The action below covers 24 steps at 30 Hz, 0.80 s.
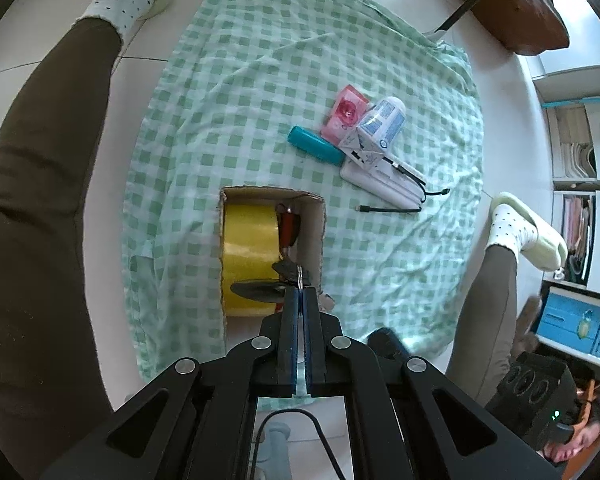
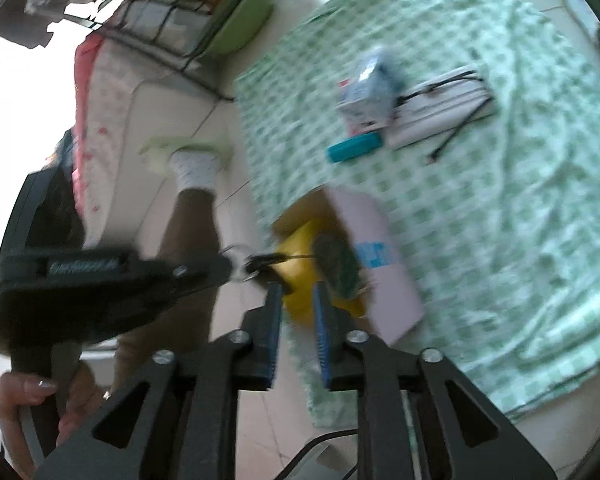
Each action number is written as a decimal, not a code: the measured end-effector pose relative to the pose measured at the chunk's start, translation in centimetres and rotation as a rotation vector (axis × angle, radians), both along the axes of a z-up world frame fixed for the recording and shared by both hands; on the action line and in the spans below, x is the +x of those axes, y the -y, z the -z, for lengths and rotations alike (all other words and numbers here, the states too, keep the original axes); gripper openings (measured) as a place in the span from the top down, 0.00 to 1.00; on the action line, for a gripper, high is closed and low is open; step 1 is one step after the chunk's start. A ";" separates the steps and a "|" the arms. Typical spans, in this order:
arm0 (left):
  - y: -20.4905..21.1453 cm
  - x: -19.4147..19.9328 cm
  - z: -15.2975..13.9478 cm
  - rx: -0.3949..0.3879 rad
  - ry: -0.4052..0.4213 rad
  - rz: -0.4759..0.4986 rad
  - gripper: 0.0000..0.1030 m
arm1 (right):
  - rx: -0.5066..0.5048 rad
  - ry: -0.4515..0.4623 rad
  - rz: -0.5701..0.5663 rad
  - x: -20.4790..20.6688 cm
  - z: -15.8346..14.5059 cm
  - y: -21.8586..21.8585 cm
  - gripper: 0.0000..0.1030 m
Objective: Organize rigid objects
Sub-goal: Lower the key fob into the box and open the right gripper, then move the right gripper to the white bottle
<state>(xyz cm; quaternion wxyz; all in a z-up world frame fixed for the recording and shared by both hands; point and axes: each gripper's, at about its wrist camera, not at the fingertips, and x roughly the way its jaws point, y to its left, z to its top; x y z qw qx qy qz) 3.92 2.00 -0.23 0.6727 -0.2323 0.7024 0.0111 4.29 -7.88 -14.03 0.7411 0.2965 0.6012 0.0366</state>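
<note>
My left gripper is shut on a metal key ring with dark keys, held over a small cardboard box. The box holds a yellow tape roll and a red item. A teal case, a pink packet, a white-blue tube carton and a white power bank with black cables lie beyond on the green checked cloth. My right gripper is open and empty, near the box and the tape roll; this view is blurred.
The cloth lies on a white tiled floor. The person's legs in dark trousers, dotted socks and slippers flank it. A chair with a brown bag stands at the far right. Shelves stand at the right.
</note>
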 end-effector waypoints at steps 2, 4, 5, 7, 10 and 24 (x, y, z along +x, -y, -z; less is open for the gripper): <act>0.1 0.1 0.3 -0.019 -0.002 0.001 1.00 | -0.114 -0.010 0.032 0.0 -0.3 0.5 0.65; 0.4 0.3 0.3 -0.031 0.007 0.009 1.00 | -0.212 -0.021 0.077 -0.1 -0.4 0.9 0.47; 0.7 0.3 0.1 -0.029 0.019 0.014 1.00 | -0.248 -0.023 0.096 -0.1 -0.4 1.2 0.43; 0.9 0.5 0.0 -0.020 0.032 0.024 1.00 | -0.333 -0.032 0.126 -0.2 -0.5 1.6 0.39; 1.2 0.6 0.3 -0.034 0.025 0.023 1.00 | -0.450 -0.067 0.129 0.0 -0.4 2.1 0.33; 1.1 1.1 2.5 -0.062 -0.043 -0.005 1.00 | -0.527 -0.091 0.053 0.4 0.3 1.5 0.18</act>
